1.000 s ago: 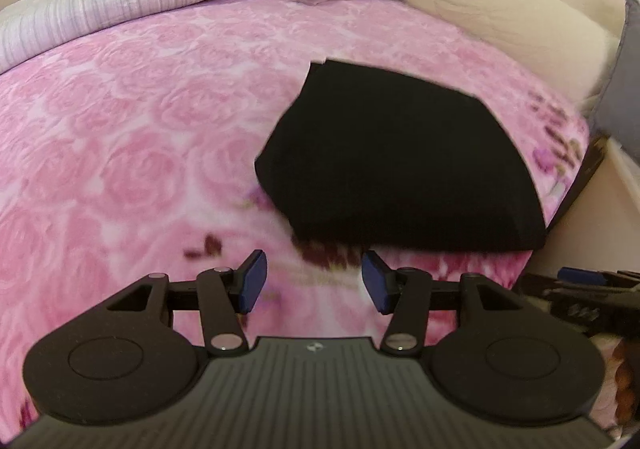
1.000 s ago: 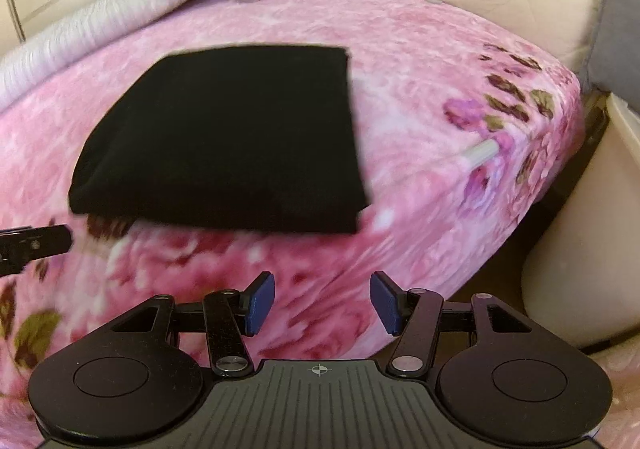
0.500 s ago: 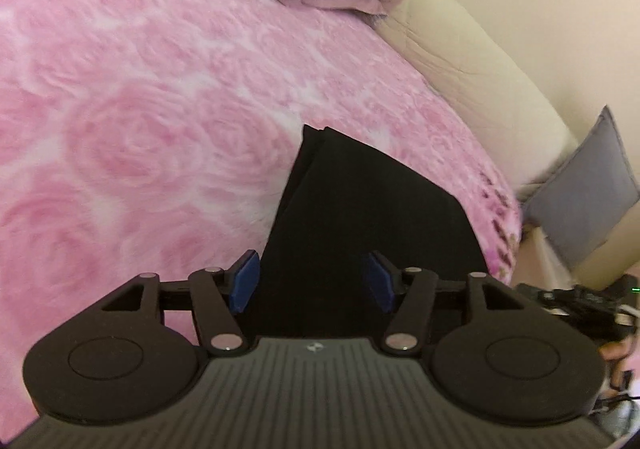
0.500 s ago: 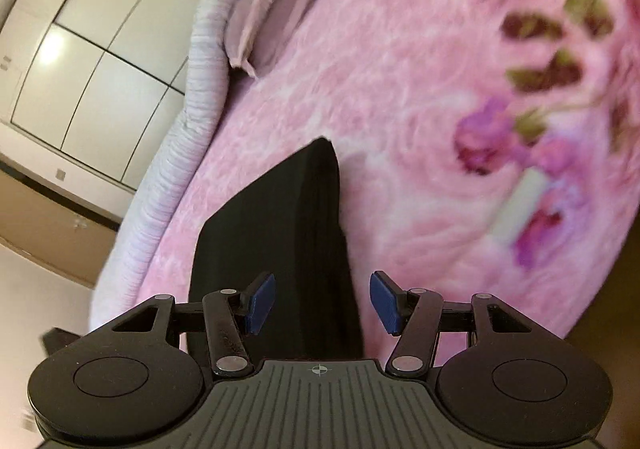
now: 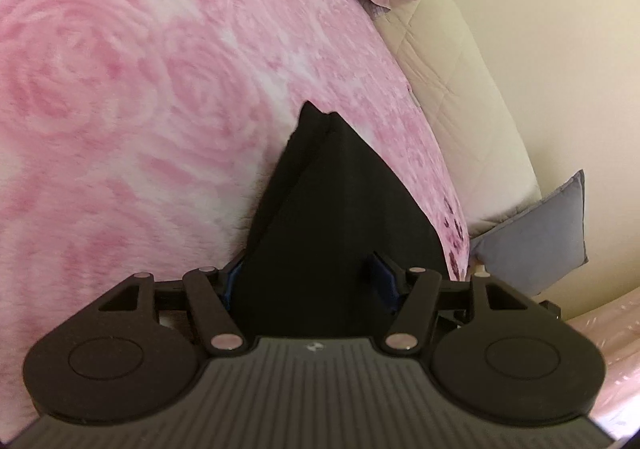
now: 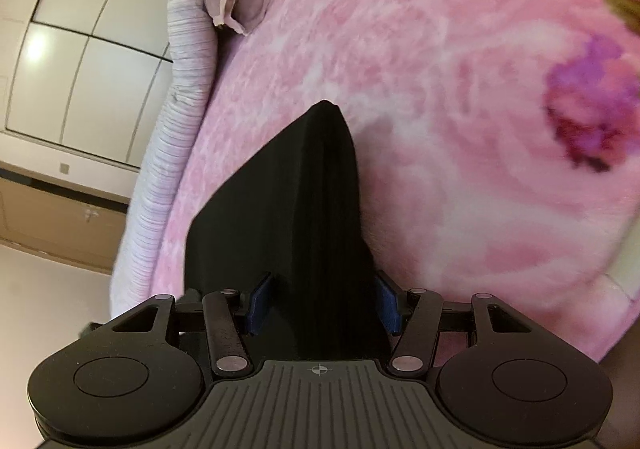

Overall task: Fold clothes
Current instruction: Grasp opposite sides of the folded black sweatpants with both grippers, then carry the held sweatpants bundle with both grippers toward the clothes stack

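Garment (image 5: 340, 217), black, soft, limp, already a thick folded stack near the bed (image 5: 120, 89) edge; left gripper (image 5: 308, 281) and right gripper (image 6: 324, 305) both wide astride its near corners, best pinch points.

Left tongs (image 5: 306, 283) wide open, low and level, blue pads (image 5: 382, 277) straddling cloth (image 5: 340, 217). Right tongs (image 6: 324, 303) same: spread wide, pads (image 6: 260, 303) either side of cloth (image 6: 288, 209), nothing clamped.
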### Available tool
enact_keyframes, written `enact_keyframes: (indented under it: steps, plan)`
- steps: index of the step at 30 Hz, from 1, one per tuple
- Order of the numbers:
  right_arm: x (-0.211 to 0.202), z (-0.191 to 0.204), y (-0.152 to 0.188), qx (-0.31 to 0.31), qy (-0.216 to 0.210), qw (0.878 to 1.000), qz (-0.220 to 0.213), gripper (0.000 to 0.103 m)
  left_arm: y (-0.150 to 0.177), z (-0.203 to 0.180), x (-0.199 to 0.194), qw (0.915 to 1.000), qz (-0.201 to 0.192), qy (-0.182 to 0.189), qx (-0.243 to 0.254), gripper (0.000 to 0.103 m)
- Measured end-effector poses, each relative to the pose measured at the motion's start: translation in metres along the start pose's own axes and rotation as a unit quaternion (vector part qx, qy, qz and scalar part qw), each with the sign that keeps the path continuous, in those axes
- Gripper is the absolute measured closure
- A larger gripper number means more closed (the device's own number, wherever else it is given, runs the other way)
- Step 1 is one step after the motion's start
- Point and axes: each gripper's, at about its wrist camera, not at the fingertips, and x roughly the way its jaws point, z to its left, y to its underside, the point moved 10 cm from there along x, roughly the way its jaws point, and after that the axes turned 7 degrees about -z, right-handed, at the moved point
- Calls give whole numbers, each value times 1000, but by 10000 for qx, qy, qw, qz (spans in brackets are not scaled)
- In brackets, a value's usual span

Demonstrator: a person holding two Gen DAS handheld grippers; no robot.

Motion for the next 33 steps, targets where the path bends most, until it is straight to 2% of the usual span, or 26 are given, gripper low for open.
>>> enact_keyframes:
  steps: [7,10,15,19,23,25,29,33]
  plan:
    - [14,4,0,-21,-308,9995,66,48,7,-7,16,9996,145,244,-49,62]
    - [28,6,5,-78,-362,9993,98,75,6,-6,20,9993,184,328,-81,69]
    - [32,9,8,-14,-507,9987,7,82,3,-11,17,9980,219,589,65,80]
    - [27,29,14,177,-451,9988,-77,84,-4,-19,-9,9977,105,674,20,82]
    - [30,80,26,280,-501,9981,220,84,-23,-18,-72,9981,-154,508,-323,82]
    - [35,117,37,283,-610,9967,454,85,-32,-18,-119,9973,-381,419,-472,82]
    - [49,207,71,68,-846,9917,961,84,-42,-16,-236,9928,-901,63,-783,82]
    - [53,306,126,-101,-1168,9816,1505,84,-41,-14,-368,9828,-1458,-274,-1104,82]
